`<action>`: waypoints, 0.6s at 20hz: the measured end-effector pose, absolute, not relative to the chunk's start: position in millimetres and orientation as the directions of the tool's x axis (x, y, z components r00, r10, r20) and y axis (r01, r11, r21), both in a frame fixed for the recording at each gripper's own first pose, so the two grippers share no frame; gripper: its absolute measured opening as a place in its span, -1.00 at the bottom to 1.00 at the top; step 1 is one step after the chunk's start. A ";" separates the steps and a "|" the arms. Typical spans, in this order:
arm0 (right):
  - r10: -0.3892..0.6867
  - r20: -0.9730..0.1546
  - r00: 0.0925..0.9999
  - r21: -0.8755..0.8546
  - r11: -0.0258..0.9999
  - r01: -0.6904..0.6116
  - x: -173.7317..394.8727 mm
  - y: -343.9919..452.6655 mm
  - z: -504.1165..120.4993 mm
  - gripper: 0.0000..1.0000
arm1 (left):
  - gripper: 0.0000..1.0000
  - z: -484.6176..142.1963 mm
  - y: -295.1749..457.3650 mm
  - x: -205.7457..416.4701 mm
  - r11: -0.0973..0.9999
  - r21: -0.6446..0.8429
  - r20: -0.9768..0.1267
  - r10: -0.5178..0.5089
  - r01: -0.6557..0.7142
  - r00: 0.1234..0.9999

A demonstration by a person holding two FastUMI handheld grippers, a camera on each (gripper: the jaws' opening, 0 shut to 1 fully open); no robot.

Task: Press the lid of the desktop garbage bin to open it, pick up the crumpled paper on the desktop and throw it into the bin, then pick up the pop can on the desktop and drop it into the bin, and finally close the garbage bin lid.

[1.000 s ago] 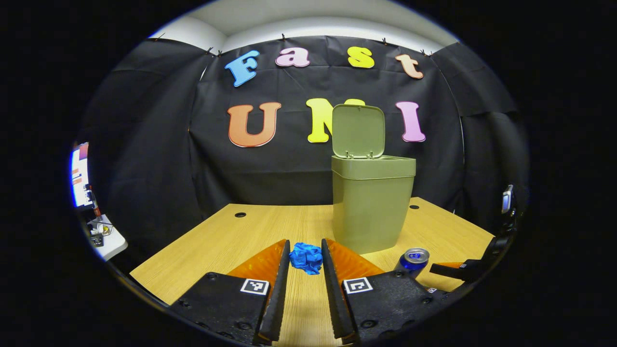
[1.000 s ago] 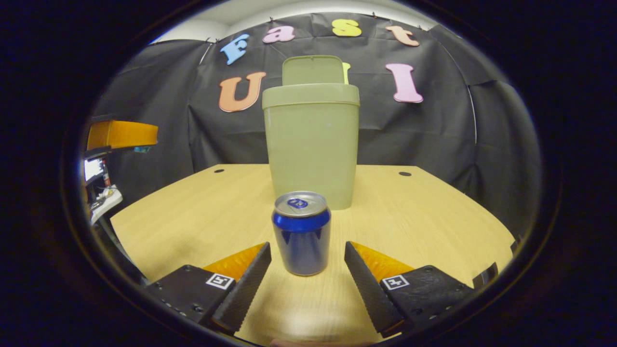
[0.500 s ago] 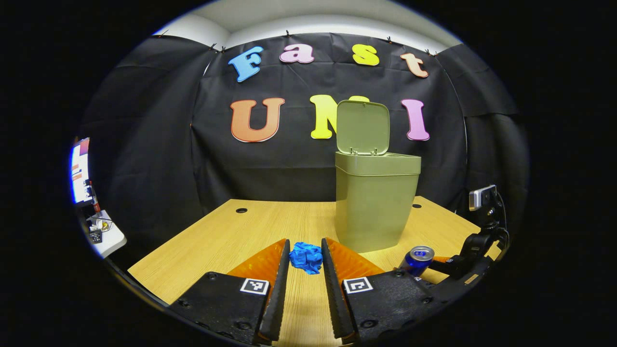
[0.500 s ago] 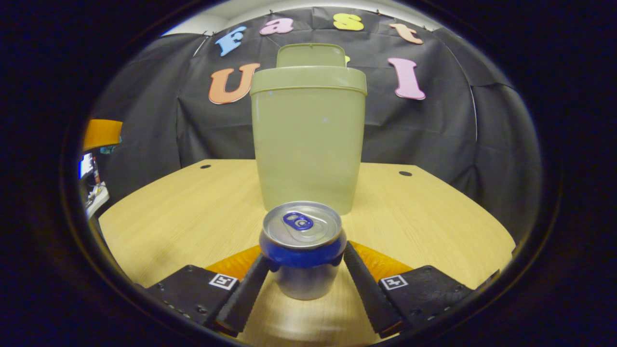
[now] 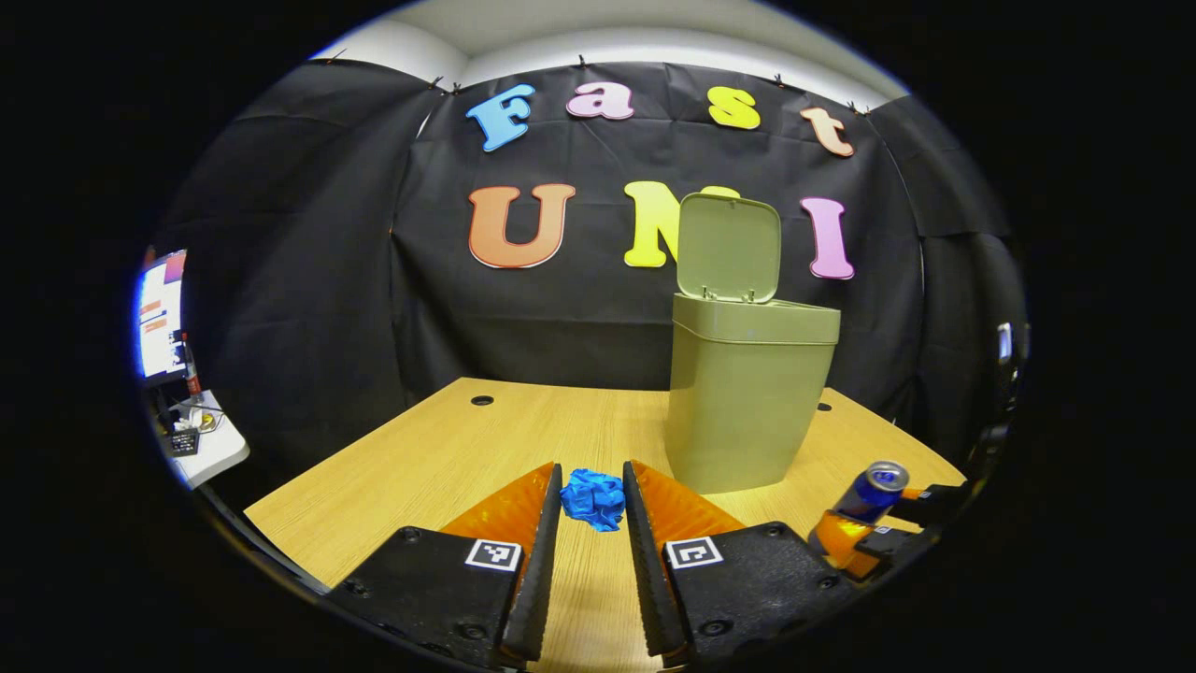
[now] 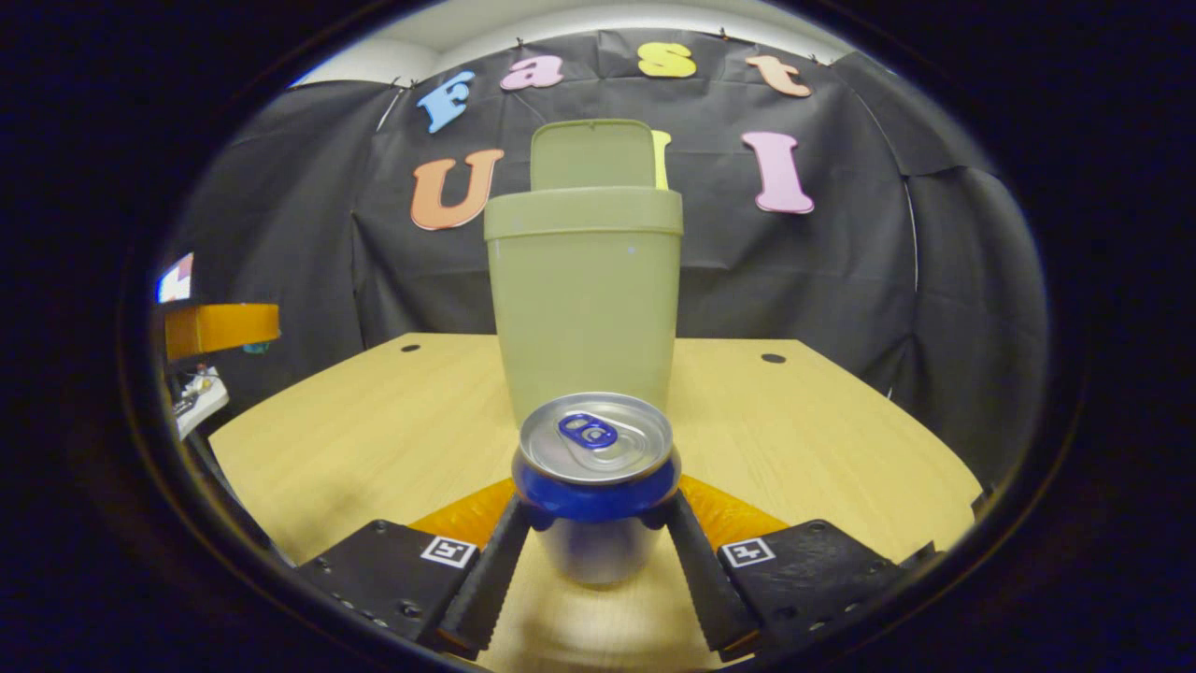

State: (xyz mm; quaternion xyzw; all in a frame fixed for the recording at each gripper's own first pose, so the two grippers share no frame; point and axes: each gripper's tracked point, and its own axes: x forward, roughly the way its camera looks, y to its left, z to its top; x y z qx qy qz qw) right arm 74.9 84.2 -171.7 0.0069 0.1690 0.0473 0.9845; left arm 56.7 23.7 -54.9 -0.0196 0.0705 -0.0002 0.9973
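On the light wooden desktop (image 6: 804,421), the olive-green plastic bin (image 6: 584,299) is standing w/ its hinged lid (image 6: 591,154) upright. The right gripper (image 6: 598,533) is pinching the blue-and-silver pop can (image 6: 596,486) between both fingers — the left gripper (image 5: 591,509) is gripping the crumpled blue paper (image 5: 594,499), jaws nearly together.

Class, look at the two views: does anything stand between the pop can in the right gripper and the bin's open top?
Nothing visible does. The right gripper grips the pop can just before the bin; its lid stands raised behind the opening.
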 end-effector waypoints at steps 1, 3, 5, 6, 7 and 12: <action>0.102 -0.310 0.945 0.024 0.995 -0.099 68.5 81.7 -158.4 0.59 | -0.15 -55.6 20.6 57.1 0.999 -0.043 -0.143 -0.009 0.002 0.990; 0.095 -0.266 0.959 0.000 0.995 -0.098 59.4 71.8 -134.8 0.59 | -0.15 -55.5 19.1 55.7 0.999 -0.045 -0.141 -0.006 -0.001 0.990; 0.097 -0.227 0.969 -0.008 0.995 -0.102 50.7 63.2 -113.8 0.59 | -0.15 -57.3 13.6 53.4 0.998 -0.066 -0.146 -0.011 0.001 0.989; 0.096 -0.211 0.973 -0.009 0.995 -0.100 47.1 60.5 -106.8 0.59 | -0.15 -57.7 6.5 52.2 0.997 -0.079 -0.148 -0.029 0.017 0.989; 0.097 -0.201 0.975 -0.011 0.995 -0.101 43.6 56.4 -101.3 0.58 | -0.15 -60.4 -0.8 50.1 0.996 -0.087 -0.156 -0.042 0.028 0.987; 0.104 -0.174 0.979 0.013 0.995 -0.104 32.8 45.5 -88.0 0.59 | -0.15 -51.5 -29.7 60.3 0.993 -0.066 -0.158 -0.108 0.099 0.982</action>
